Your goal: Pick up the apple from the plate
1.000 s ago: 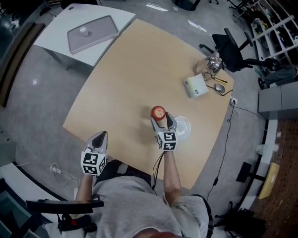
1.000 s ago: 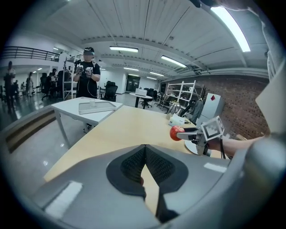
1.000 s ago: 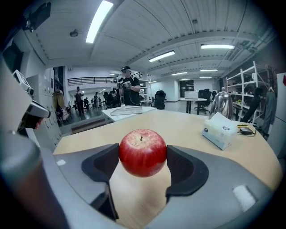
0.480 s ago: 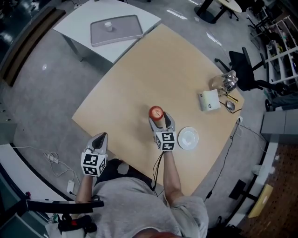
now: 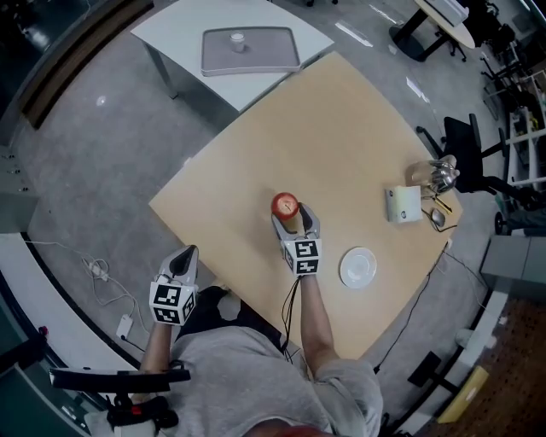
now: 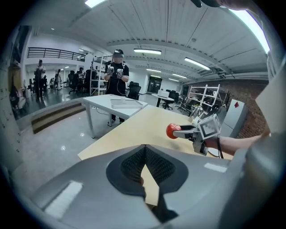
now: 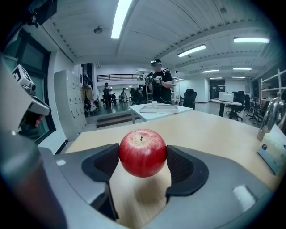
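Black pads on your left claw (image 5: 185, 254) are pressed together with nothing between them; that claw hangs off the near edge of the bench (image 5: 341, 136), over the floor. Your right claw (image 5: 294, 215) reaches out over the wooden bench top and pinches the red apple (image 7: 143, 153) between its two pads, stem up. The apple sits clear of the surface, off the plate. The white plate (image 5: 358, 267) lies on the bench just to the right of that claw, apart from the apple. Farther right, near the bench edge, stands a small white box (image 5: 403, 204). Beyond the bench's far corner, a white table (image 5: 171, 26) carries a grey tray (image 5: 250, 53).
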Demonstrator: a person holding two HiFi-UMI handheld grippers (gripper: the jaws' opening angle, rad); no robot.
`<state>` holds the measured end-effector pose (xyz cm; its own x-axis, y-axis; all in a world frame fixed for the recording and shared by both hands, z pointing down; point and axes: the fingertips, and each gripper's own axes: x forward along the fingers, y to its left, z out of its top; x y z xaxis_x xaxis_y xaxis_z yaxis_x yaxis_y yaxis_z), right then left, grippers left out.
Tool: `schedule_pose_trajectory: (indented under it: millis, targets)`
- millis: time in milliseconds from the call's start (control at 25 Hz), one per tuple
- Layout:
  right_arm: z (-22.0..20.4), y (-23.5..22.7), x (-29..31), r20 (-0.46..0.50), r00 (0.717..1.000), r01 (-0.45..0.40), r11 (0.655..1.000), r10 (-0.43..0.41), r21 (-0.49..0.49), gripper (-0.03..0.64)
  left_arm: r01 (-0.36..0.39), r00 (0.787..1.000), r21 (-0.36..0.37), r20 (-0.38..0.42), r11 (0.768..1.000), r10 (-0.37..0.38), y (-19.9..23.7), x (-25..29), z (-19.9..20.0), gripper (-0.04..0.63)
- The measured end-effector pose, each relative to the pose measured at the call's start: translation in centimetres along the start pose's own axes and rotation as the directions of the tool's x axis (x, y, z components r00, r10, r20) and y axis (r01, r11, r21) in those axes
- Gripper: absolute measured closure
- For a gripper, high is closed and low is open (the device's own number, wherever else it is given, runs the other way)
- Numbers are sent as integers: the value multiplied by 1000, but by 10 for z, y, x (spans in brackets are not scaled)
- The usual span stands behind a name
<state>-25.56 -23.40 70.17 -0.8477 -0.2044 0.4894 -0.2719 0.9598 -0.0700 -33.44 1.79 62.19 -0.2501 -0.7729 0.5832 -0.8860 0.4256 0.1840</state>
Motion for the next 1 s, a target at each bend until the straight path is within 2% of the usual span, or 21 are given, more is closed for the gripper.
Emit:
schedule_pose_trajectory:
  millis: [360, 1000]
  targets:
    - [-9, 21, 27, -40, 997, -62, 998, 61, -25, 276, -46, 999, -33, -16, 998, 46, 19, -10, -13, 575]
    - [-28, 22, 45, -61, 995, -74, 997, 73, -13, 275, -72, 996, -42, -47, 997, 70, 25, -6, -25, 575]
